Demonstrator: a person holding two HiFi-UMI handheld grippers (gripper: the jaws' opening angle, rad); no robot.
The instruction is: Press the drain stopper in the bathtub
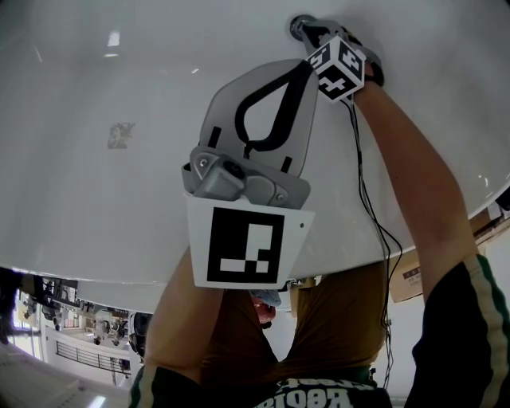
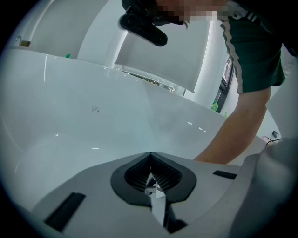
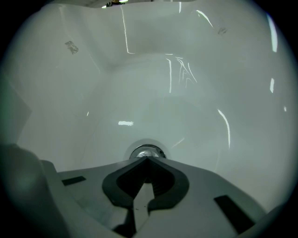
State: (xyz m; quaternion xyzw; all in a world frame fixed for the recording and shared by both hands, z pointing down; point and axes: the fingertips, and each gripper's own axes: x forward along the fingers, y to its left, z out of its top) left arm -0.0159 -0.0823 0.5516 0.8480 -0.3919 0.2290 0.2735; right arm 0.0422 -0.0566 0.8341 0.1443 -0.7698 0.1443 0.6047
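Note:
The chrome drain stopper sits in the white bathtub floor, just past the tips of my right gripper. Its jaws are shut with nothing between them, and the tips are at or touching the stopper's near edge; I cannot tell which. In the head view the right gripper reaches down to the stopper at the top of the picture. My left gripper hangs in mid air over the tub, shut and empty. In its own view the left gripper points at bare tub wall.
The tub's curved rim runs across the lower head view. A black cable trails from the right gripper along the person's forearm. A faint mark shows on the tub wall. A cardboard box stands outside the tub.

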